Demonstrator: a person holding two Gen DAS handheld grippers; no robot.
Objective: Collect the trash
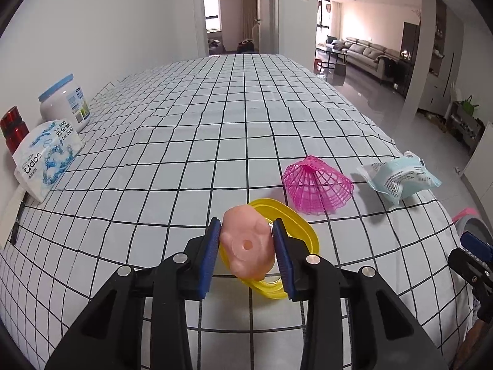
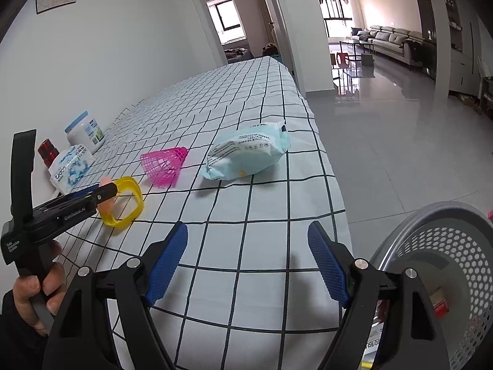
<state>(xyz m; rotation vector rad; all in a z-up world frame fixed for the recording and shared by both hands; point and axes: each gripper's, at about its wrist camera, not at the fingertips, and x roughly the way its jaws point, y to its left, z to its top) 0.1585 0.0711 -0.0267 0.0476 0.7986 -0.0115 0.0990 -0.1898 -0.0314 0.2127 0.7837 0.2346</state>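
Observation:
My left gripper [image 1: 246,252] is shut on a peach-coloured soft plastic piece [image 1: 248,251], held just over a yellow plastic ring [image 1: 303,226] on the checked tablecloth. The right wrist view shows that gripper [image 2: 101,199] from the side at the yellow ring [image 2: 131,199]. A pink mesh cone [image 1: 317,186] [image 2: 165,166] and a pale blue wrapper pack [image 1: 397,177] [image 2: 246,154] lie further right. My right gripper [image 2: 248,262] is open and empty above the table's near edge, beside a grey perforated bin [image 2: 443,265].
A tissue pack [image 1: 46,157], a white jar with a blue lid [image 1: 66,101] and a red bottle [image 1: 12,129] stand along the wall at the left. The table edge [image 2: 326,160] drops to a glossy floor on the right. The bin holds some items.

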